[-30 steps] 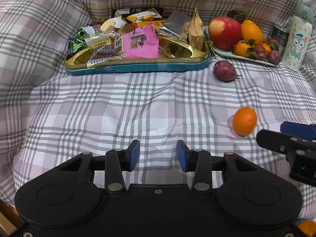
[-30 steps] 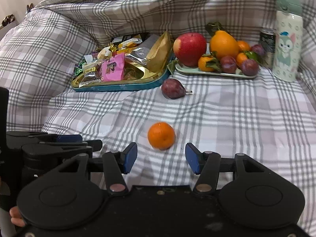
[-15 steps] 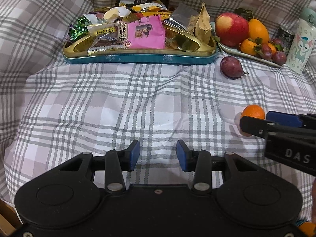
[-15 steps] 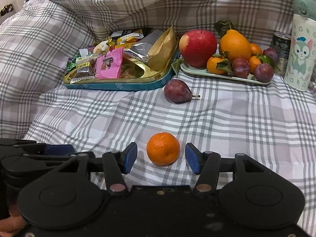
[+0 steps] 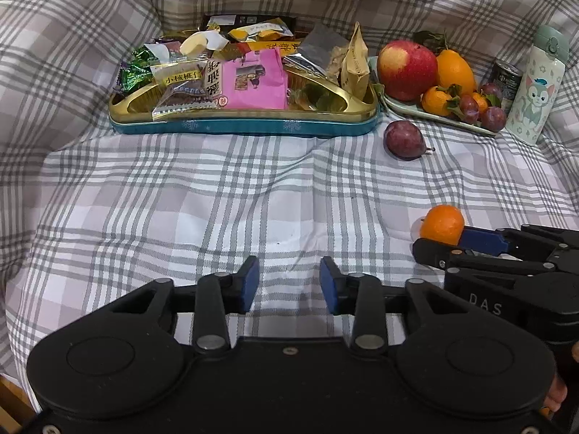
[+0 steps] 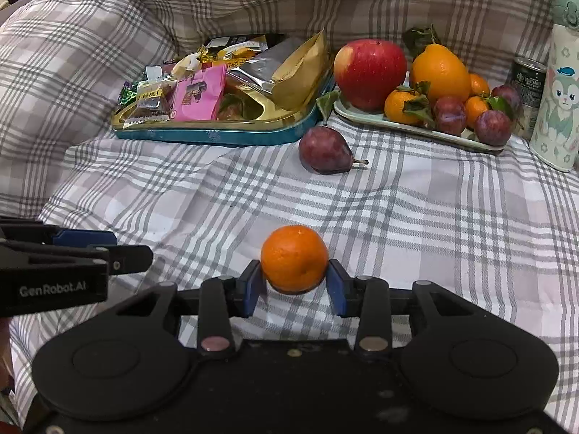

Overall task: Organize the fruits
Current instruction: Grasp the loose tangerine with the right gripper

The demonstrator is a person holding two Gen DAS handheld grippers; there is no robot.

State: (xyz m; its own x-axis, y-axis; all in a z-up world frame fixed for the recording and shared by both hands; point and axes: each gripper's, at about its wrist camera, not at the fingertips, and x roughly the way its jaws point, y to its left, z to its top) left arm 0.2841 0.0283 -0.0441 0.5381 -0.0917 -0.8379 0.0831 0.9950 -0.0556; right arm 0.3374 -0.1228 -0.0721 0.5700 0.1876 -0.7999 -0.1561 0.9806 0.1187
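A small tangerine (image 6: 294, 256) lies on the checked cloth, and my right gripper (image 6: 294, 282) is shut on it, a blue pad pressing each side. The left wrist view shows the same tangerine (image 5: 442, 223) at the right, in the right gripper (image 5: 456, 242). My left gripper (image 5: 288, 282) hovers over bare cloth with its jaws closing and nothing between them. A loose purple plum (image 6: 324, 150) lies farther back, in front of the pale fruit plate (image 6: 409, 128). That plate holds a red apple (image 6: 369, 68), an orange, tangerines and plums.
A gold and teal tin (image 6: 217, 135) full of snack packets sits at the back left. A cartoon-print bottle (image 6: 559, 108) and a dark can (image 6: 528, 79) stand right of the plate. Cloth rises in folds behind and at the left.
My right gripper moved down and forward around the tangerine, and its jaws closed on it. The left gripper's jaws have narrowed while it stayed in place.
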